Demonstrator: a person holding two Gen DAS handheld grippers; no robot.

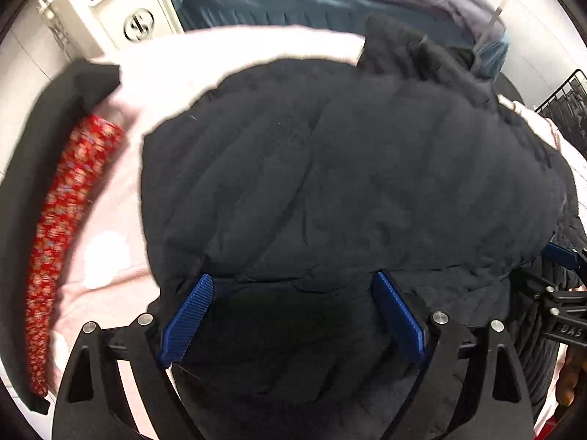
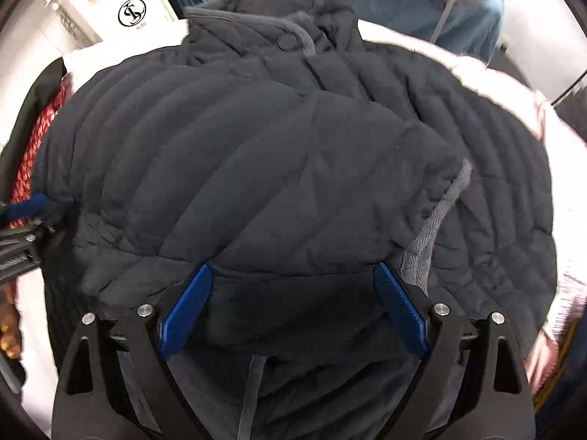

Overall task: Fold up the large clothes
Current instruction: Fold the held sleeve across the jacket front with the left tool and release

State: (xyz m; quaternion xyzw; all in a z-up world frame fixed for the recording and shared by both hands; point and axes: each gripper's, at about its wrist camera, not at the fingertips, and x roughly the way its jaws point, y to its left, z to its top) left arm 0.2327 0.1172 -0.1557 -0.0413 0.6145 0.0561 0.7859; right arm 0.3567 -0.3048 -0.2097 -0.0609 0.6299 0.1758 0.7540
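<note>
Holding: we have the left gripper (image 1: 293,315) and the right gripper (image 2: 293,308) side by side at the near edge of the black quilted jacket (image 2: 256,154), each with its jaws spread wide and padded cloth bulging between them; neither is pinched shut.
Contact: whether the blue ribbed pads (image 1: 194,315) actually press the fabric we cannot tell; the near hem sits in shadow under both tools.
Jacket position: we see it spread on the pink blanket (image 1: 176,73), collar and hood away from us, filling most of both views.
Done so far: we judge one fold is in, since a panel lies doubled over the body and a strip of grey knit lining (image 2: 429,227) shows along its edge.
Left to do: by our reading, the bottom has yet to be brought up toward the collar, and the bundle is not yet compact.
Jacket material: puffy, stitched in parallel channels, matte and soft-looking, likely to spring back when released.
Blanket: pale, fleecy, slightly rumpled.
Beside it: a red patterned cloth (image 1: 66,227) lies in a long roll at the left, against a dark edge.
Beyond: a white machine (image 2: 121,7) with a round logo, and blue-grey bedding (image 1: 330,3).
</note>
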